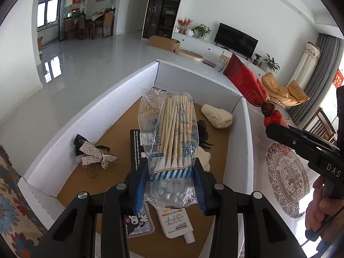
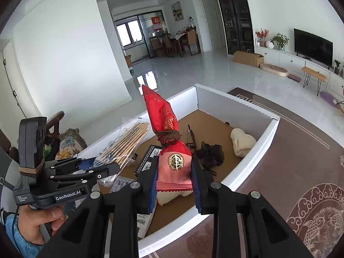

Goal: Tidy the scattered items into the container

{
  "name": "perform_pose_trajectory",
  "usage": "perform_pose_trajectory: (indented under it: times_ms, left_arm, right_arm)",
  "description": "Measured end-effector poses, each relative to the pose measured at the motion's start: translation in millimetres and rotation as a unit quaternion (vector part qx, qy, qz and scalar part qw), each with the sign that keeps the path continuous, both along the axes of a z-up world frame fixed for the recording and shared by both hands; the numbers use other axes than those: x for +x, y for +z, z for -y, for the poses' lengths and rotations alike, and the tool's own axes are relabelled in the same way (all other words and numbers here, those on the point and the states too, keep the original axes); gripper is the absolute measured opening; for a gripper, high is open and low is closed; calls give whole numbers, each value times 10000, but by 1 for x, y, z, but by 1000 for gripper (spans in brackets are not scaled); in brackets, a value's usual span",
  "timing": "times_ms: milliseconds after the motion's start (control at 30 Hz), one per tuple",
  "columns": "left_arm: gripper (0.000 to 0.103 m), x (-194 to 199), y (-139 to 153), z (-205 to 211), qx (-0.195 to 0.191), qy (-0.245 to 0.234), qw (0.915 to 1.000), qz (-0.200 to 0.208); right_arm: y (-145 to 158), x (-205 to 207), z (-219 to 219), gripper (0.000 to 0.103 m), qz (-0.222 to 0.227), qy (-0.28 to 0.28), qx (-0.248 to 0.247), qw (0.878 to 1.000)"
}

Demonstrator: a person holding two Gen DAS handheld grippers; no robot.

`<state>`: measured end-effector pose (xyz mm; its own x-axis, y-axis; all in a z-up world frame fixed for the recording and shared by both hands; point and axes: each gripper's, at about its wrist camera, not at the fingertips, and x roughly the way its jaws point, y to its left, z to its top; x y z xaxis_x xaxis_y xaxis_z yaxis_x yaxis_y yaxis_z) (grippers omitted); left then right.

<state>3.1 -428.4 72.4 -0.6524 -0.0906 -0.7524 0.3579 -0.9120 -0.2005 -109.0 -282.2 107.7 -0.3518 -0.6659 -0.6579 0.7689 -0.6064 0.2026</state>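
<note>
The white box (image 1: 94,109) with a brown floor sits on a patterned rug (image 2: 301,150). Above it, the left gripper (image 1: 171,185) clamps a swab bag (image 1: 169,133); the right gripper (image 2: 174,182) clamps a red pouch (image 2: 172,157). Inside the box lie a cream cloth (image 1: 217,116), a bow (image 1: 96,157) and a tube (image 1: 176,223).

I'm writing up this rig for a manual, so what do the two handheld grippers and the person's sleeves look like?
Both grippers are black plastic linkages with silver rivets and blue pads on the fingers. The left gripper reads "GenRobot.AI" in white and carries a black block strapped on with a brown band. The right gripper shows white letters "DAS". The left hand has a light blue sleeve and a thin black cable.
</note>
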Motion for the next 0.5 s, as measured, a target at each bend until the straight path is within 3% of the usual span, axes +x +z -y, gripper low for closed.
perform_pose_trajectory:
  times_ms: [133,233,267,300,367,500]
  left_arm:
    - [40,-13,-28,10,130,134,9992,361]
    - [53,-14,-36,14,275,373,9979,441]
    - [71,-12,-36,13,273,467,9976,431]
    - [91,-10,-34,10,187,563,9973,427]
    - [100,-4,-26,4,-160,826,9957,395]
    - [101,-1,-8,-10,-563,1052,9922,365]
  right_arm:
    - [-39,-24,35,28,318,76,341,9989]
    - [-60,-41,48,39,527,124,637,9965]
    - [-62,-43,49,64,556,150,720,9957]
    - [-61,-45,47,75,513,169,747,9957]
    - [-53,-43,39,75,306,145,727,9968]
    - [-32,-37,14,75,200,68,618,9979]
